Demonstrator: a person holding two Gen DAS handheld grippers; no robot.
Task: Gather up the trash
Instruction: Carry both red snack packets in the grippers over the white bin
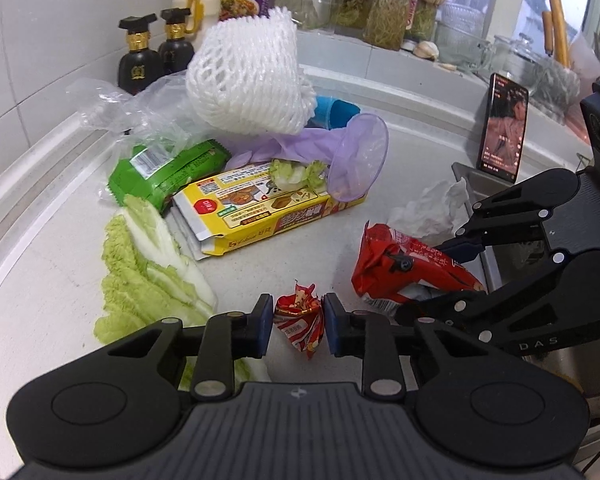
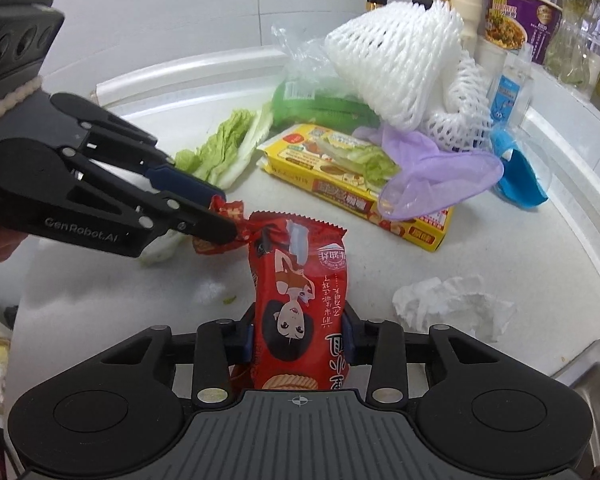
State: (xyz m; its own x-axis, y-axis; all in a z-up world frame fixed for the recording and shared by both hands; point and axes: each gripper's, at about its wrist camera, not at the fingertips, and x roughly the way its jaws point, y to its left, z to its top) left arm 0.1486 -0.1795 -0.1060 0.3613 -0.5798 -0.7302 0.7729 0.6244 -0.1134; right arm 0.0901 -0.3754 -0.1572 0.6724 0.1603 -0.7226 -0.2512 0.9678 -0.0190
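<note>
A small crumpled red wrapper (image 1: 299,318) sits between the blue pads of my left gripper (image 1: 298,326), and both pads press on its sides just above the white counter (image 1: 292,256). From the right wrist view the same left gripper (image 2: 222,218) pinches that wrapper (image 2: 230,210) from the left. My right gripper (image 2: 300,338) is shut on a larger red snack bag (image 2: 300,276), which stands upright between its pads. In the left wrist view this right gripper (image 1: 424,280) comes in from the right, with the bag (image 1: 404,260) in its fingers.
Behind lie a yellow box (image 1: 268,208), a green packet (image 1: 164,172), cabbage leaves (image 1: 148,272), a white foam net (image 1: 248,80) and a purple glove (image 1: 340,152). A crumpled tissue (image 2: 452,304) lies to the right. A phone (image 1: 502,128) leans by the sink (image 2: 596,372). Dark bottles (image 1: 140,60) stand against the wall.
</note>
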